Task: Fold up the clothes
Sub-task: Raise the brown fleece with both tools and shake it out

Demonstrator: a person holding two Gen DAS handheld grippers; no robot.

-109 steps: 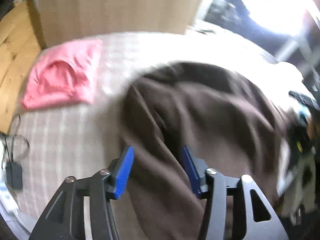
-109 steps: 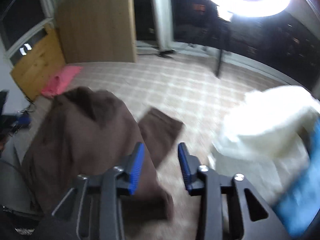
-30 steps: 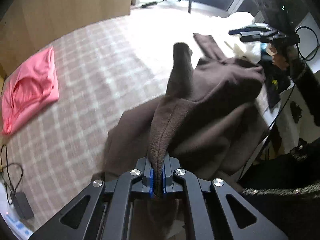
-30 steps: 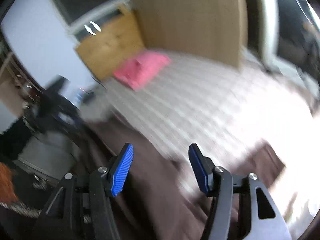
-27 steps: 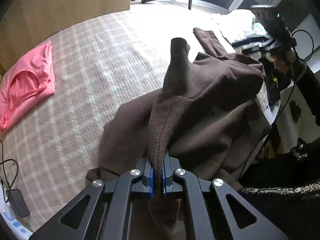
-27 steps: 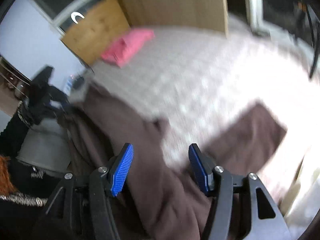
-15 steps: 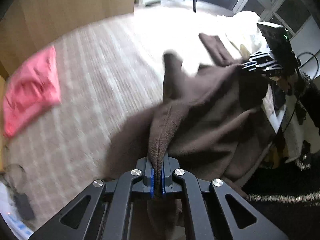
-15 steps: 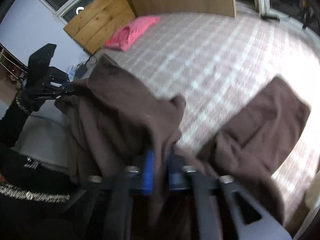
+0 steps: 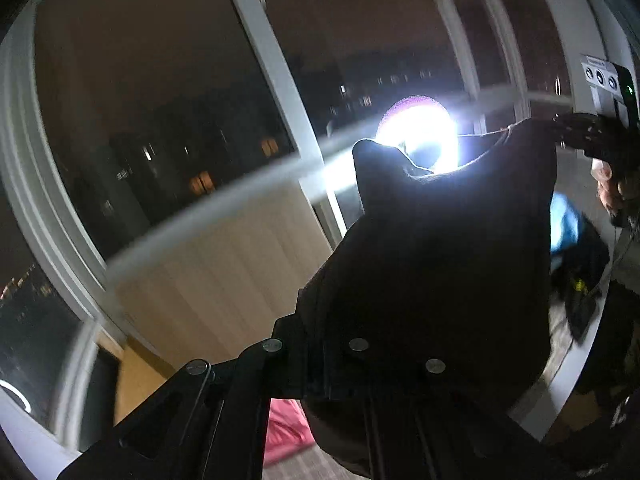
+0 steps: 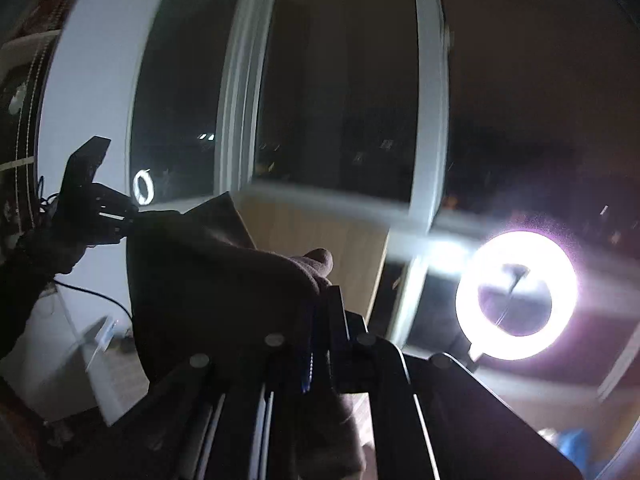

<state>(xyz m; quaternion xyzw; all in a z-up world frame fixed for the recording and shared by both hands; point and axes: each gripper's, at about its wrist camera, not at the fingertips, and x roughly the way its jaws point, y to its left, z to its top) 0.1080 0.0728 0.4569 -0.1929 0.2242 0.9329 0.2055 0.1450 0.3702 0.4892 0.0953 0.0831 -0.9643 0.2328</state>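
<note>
1. Left wrist view: the left hand-held gripper [image 9: 320, 364] is clamped on the brown garment [image 9: 440, 248], its fingers closed on a fold of cloth that covers their tips
2. From that grip the garment stretches up toward 1 o'clock, where the right hand-held gripper [image 9: 576, 132] pinches its far edge; the long axis runs between the two grips, the top edge sagging slightly between them
3. A pointed flap of the garment stands up at 12 o'clock, in front of the ring light [image 9: 416, 132]
4. Both cameras are tilted up at dark windows [image 9: 168, 92]; a wooden panel [image 9: 240, 264] sits at 9 o'clock of the cloth and a pink garment [image 9: 284, 428] shows at 6 o'clock, low in the frame
5. Right wrist view: the right hand-held gripper [image 10: 320, 320] is closed on the brown garment [image 10: 208, 280], a nub of cloth poking past its tips
6. Here the garment spans toward 10 o'clock to the left hand-held gripper [image 10: 120, 216], held off the floor and hanging below the taut edge
7. The ring light [image 10: 516, 296] glows at 3 o'clock
</note>
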